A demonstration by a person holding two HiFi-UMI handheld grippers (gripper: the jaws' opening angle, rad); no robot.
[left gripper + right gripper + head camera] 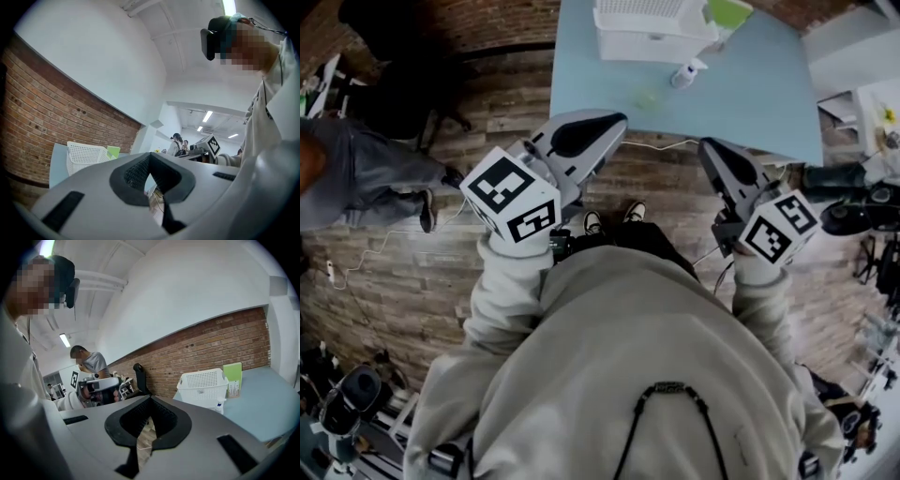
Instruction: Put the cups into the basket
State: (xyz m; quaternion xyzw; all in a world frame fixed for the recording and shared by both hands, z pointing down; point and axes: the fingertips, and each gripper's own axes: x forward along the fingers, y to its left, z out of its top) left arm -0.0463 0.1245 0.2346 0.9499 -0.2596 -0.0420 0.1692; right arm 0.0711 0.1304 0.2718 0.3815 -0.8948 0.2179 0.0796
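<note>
A white perforated basket (652, 28) (202, 383) (86, 154) stands at the far side of the light blue table (750, 103). In front of it lies a faint, pale green see-through cup (649, 97). My left gripper (614, 120) (150, 154) hovers over the wooden floor just short of the table's near edge. Its jaws are shut, with nothing between them. My right gripper (710, 145) (150, 398) is held beside it, also short of the table, shut and empty. Neither gripper touches anything.
A small white bottle (684, 75) (219, 405) and a green box (728, 11) (233, 376) stand by the basket. A person (356, 178) stands at the left near a black chair (139, 376). White cable (375, 248) runs across the floor. Shelves and gear crowd the right edge.
</note>
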